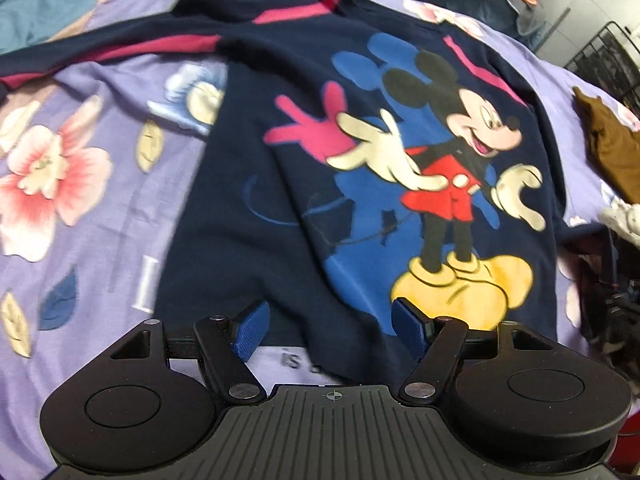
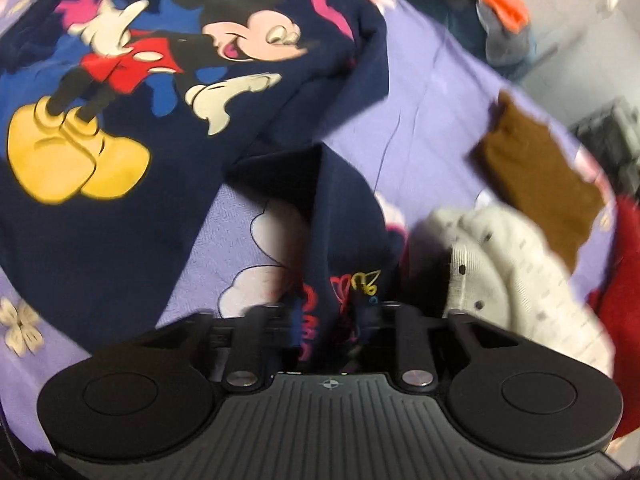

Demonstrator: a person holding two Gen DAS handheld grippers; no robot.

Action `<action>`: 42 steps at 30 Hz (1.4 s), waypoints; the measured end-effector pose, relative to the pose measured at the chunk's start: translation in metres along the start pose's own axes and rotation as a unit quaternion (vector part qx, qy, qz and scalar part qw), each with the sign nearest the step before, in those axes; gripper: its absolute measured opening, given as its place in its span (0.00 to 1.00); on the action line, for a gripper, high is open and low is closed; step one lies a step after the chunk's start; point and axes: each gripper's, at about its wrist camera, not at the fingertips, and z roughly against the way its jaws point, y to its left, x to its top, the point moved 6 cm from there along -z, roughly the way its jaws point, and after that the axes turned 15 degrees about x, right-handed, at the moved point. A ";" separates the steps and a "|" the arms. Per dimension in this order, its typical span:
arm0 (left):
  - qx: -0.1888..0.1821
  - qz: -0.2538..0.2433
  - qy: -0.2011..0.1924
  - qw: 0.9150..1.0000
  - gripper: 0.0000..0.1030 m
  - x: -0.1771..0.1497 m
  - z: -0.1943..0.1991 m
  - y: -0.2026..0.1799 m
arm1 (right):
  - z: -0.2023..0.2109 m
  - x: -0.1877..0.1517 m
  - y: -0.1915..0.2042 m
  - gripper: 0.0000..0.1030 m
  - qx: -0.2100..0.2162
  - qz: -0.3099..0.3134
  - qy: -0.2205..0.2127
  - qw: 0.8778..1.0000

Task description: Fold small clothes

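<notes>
Jaws: left gripper (image 1: pixel 327 330) spread above navy sweater (image 1: pixel 280 184) hem; right gripper (image 2: pixel 332 320), tilted down, pinching sleeve (image 2: pixel 340 240).

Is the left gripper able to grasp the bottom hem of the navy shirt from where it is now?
Probably yes. The left gripper is open, and the navy shirt has its hem lying flat on the purple bedsheet just between the fingers, with nothing covering it.

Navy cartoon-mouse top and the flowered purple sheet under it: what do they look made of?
The navy top looks like soft matte knit, perhaps fleece or sweatshirt cotton: it drapes in thick, rounded folds, and its print is flat and unshiny. The purple sheet looks like thin woven cotton or a blend: it lies flat with fine creases and printed flowers. Blur leaves the weave unclear.
</notes>
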 end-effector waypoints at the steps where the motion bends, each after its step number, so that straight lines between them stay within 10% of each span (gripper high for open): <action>1: 0.007 0.006 -0.003 1.000 1.00 0.002 0.005 0.006 | 0.005 0.003 -0.006 0.03 0.025 -0.034 -0.010 0.999; 4: 0.026 0.037 -0.009 0.999 1.00 0.006 0.009 0.024 | 0.043 0.021 -0.030 0.03 0.141 -0.150 -0.087 0.975; 9: 0.032 0.069 0.010 0.997 1.00 0.000 0.004 0.032 | 0.121 0.056 -0.092 0.03 0.296 -0.268 -0.219 0.890; 13: 0.032 0.070 0.012 0.997 1.00 -0.006 0.003 0.027 | 0.156 0.051 -0.190 0.03 0.255 -0.356 -0.267 0.858; 18: 0.028 0.075 0.017 0.997 1.00 -0.013 0.006 0.020 | 0.154 0.011 -0.338 0.11 0.053 -0.471 -0.234 0.849; 20: 0.029 0.079 0.022 0.996 1.00 -0.015 0.006 0.019 | 0.143 -0.005 -0.376 0.36 -0.043 -0.483 -0.196 0.852; 22: 0.035 0.087 0.021 0.995 1.00 -0.016 0.008 0.021 | 0.143 -0.014 -0.379 0.38 -0.101 -0.483 -0.192 0.848; 31: 0.061 0.136 0.044 0.988 1.00 -0.026 0.005 0.054 | 0.120 0.009 -0.233 0.57 0.085 -0.371 -0.254 0.889; 42: 0.088 0.164 0.026 0.982 1.00 -0.016 0.008 0.097 | 0.113 0.061 -0.080 0.78 0.188 -0.198 -0.222 0.936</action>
